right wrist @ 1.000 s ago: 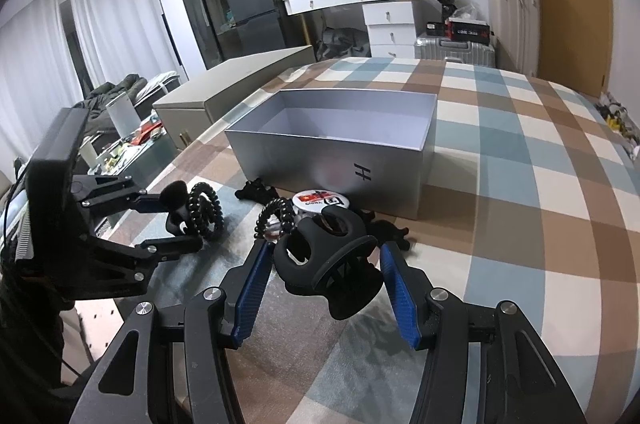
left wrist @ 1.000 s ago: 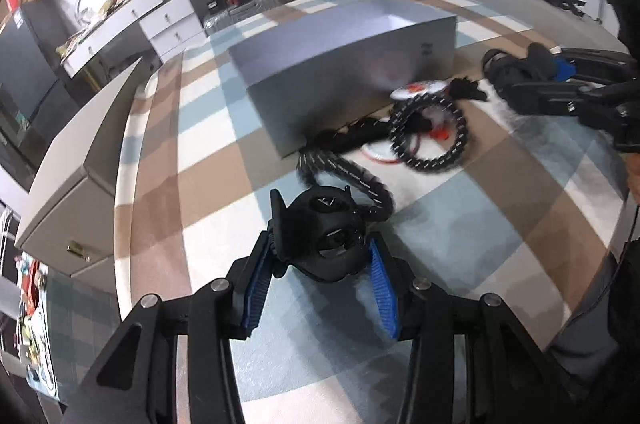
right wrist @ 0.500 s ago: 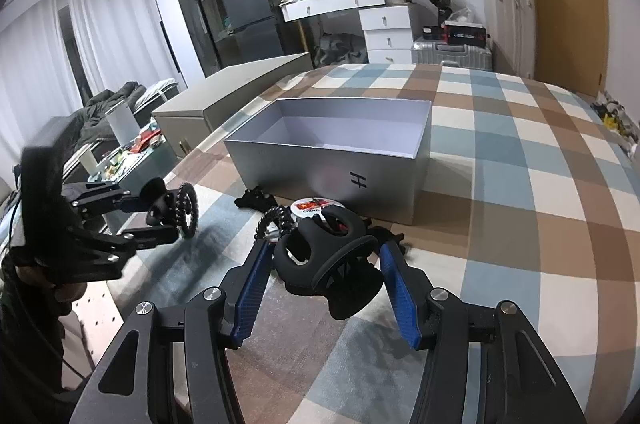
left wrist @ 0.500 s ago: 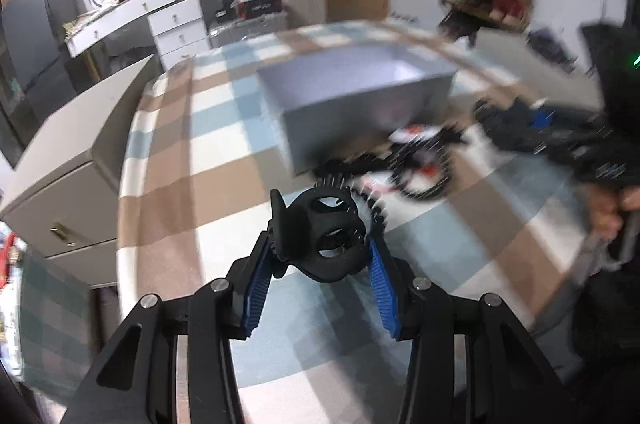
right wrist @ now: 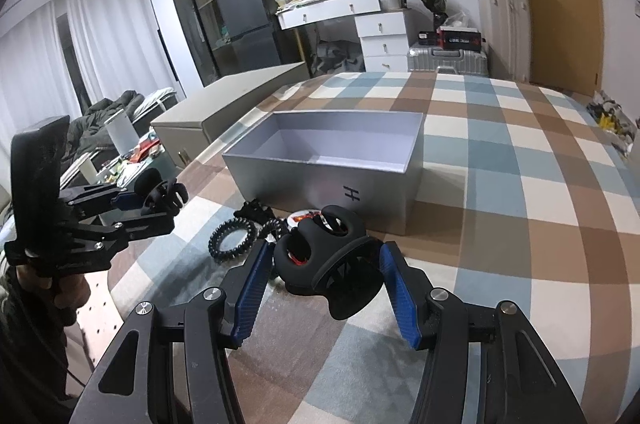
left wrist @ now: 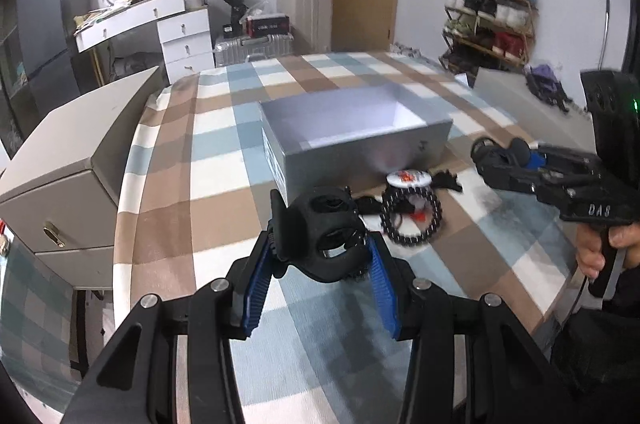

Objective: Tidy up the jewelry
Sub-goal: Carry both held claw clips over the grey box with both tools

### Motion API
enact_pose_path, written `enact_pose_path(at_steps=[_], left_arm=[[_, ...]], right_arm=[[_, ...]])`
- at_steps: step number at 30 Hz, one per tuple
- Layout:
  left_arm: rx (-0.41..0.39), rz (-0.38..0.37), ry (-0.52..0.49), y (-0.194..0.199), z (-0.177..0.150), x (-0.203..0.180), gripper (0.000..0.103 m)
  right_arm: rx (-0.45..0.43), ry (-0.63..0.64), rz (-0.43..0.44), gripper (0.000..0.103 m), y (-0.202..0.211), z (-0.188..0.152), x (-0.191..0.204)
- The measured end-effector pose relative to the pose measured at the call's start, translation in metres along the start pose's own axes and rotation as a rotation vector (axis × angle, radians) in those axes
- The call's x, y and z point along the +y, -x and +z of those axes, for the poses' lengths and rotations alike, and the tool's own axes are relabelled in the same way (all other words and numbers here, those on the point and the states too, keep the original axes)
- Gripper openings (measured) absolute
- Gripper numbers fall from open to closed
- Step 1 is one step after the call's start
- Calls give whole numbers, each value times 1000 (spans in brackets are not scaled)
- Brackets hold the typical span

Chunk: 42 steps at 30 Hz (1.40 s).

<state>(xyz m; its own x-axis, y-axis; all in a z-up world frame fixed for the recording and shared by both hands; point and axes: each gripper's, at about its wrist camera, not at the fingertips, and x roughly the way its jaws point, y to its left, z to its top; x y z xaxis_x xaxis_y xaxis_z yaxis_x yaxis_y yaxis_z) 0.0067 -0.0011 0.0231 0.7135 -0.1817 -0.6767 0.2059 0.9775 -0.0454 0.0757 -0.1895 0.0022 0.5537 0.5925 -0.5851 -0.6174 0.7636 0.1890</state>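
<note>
The left gripper (left wrist: 320, 266) pinches a black hair claw clip (left wrist: 324, 236); the right gripper (right wrist: 326, 284) pinches a larger black claw clip (right wrist: 328, 260). Only the right wrist view shows the open grey box (right wrist: 332, 180) as empty inside, with a black spiral hair tie (right wrist: 232, 237) lying on the checked cloth (right wrist: 500, 208) near its front. The left view shows a round badge (left wrist: 408, 178) touching the box front.

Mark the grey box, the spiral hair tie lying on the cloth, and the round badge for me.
grey box (right wrist: 320, 190): right wrist view, near side wall.
spiral hair tie (right wrist: 232, 238): right wrist view, coil's near left arc.
round badge (left wrist: 408, 178): left wrist view, printed face.
</note>
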Motion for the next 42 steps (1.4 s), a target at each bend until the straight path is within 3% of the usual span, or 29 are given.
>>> enact_pose_path(at_steps=[8, 21, 30, 42], left_arm=[[-92, -2, 82, -2, 20, 11, 40], [-153, 18, 135, -21, 47, 16, 40], [-159, 40, 143, -38, 60, 12, 40], [-110, 57, 127, -59, 60, 0, 40]], right_arm=[[-45, -24, -10, 55, 8, 15, -2], [-107, -83, -14, 55, -1, 53, -11], [-123, -123, -7, 55, -20, 71, -19], [-79, -166, 13, 56, -44, 64, -33]])
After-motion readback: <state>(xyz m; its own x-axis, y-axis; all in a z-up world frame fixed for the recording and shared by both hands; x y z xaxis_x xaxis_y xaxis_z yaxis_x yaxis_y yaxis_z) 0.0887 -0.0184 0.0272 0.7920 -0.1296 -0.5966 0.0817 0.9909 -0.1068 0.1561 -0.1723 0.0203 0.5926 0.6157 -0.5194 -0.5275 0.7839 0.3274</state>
